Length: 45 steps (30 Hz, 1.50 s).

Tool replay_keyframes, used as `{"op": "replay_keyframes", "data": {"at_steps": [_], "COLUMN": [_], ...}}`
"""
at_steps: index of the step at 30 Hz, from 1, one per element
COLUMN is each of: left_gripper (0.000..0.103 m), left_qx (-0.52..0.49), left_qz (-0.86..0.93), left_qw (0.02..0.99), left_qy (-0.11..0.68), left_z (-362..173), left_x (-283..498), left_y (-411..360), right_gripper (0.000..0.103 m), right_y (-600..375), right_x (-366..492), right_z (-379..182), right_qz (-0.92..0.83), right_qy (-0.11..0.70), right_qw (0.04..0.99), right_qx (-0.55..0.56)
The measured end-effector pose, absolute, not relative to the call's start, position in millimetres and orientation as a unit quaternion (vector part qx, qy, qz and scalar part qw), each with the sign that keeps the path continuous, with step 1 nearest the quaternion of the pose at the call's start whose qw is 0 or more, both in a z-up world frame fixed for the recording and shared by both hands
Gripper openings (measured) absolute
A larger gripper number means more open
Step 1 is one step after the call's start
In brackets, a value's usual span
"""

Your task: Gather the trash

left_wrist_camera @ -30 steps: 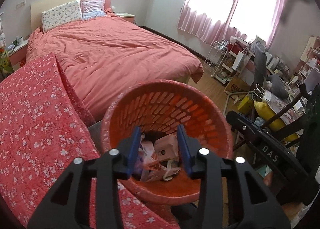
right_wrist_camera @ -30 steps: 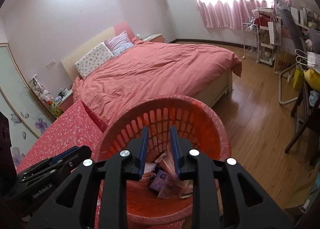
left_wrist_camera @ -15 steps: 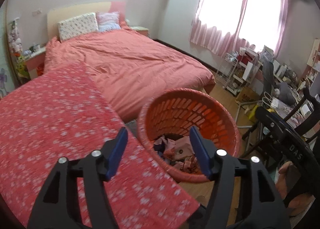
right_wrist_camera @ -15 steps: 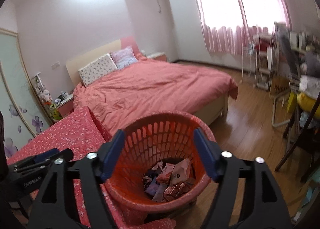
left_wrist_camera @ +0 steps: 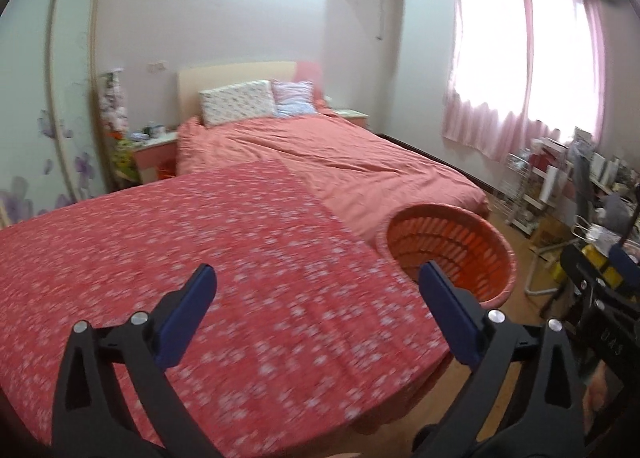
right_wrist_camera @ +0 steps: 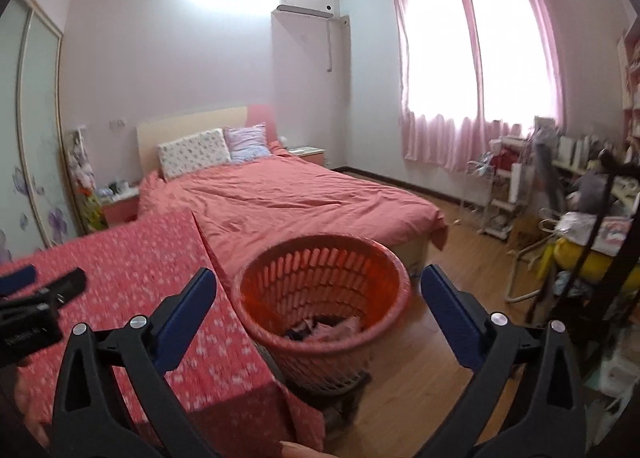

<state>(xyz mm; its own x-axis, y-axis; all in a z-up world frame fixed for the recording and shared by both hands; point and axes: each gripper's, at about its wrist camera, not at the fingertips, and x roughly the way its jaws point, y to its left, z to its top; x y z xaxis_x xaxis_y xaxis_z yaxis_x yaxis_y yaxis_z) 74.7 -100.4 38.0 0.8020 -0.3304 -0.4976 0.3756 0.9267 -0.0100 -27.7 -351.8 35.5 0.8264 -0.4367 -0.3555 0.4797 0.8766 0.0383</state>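
The basket (right_wrist_camera: 324,298) was orange-red. The tabletop (left_wrist_camera: 200,258) wore a red cloth with small white flowers. The bed (right_wrist_camera: 300,197) was salmon pink, the curtains (right_wrist_camera: 476,77) pale pink, the gripper pads (left_wrist_camera: 188,314) blue.

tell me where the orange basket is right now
The orange basket sits on the floor, center of the right wrist view, between the floral table and the bed.

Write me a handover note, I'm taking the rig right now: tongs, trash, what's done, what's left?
Left tongs: open, empty, over the floral cloth.
Right tongs: open, empty, above the basket.
Trash lies at the basket's bottom, so that part is in.
No loose trash shows on the cloth or the bed.
Left: check the rest of the room for more.
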Motion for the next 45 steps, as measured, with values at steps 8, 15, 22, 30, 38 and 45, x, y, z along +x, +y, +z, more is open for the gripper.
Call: {"op": "replay_keyframes", "data": {"at_steps": [8, 15, 22, 30, 38, 45], "left_gripper": [0.099, 0.099, 0.099, 0.099, 0.099, 0.099], "left_qx": [0.049, 0.047, 0.036, 0.021, 0.019, 0.017], "left_qz": [-0.097, -0.057, -0.032, -0.021, -0.018, -0.014], "left_qw": [0.965, 0.972, 0.973, 0.968, 0.966, 0.964], "left_qy": [0.238, 0.224, 0.224, 0.247, 0.256, 0.264], "left_z": [31.1, 25.9, 23.1, 11.3, 5.3, 1.6], "left_x": [30.7, 3.0, -12.4, -13.0, -12.1, -10.4], "left_y": [-58.8, -36.9, -24.5, -14.7, -16.0, -14.9], "right_gripper": [0.101, 0.101, 0.101, 0.101, 0.101, 0.101], "right_y": [-327.2, -318.3, -298.3, -291.8, -291.0, -287.7], "right_x": [-52.2, -64.4, -68.2, -68.9, -66.8, -63.1], "right_z": [33.0, 27.4, 18.0, 12.3, 8.3, 6.2], "right_qz": [-0.263, -0.275, -0.269, -0.274, -0.279, -0.277], "right_qy": [0.163, 0.172, 0.19, 0.208, 0.223, 0.234], "right_qw": [0.95, 0.945, 0.944, 0.938, 0.933, 0.931], "right_qx": [0.044, 0.047, 0.024, 0.034, 0.039, 0.032]}}
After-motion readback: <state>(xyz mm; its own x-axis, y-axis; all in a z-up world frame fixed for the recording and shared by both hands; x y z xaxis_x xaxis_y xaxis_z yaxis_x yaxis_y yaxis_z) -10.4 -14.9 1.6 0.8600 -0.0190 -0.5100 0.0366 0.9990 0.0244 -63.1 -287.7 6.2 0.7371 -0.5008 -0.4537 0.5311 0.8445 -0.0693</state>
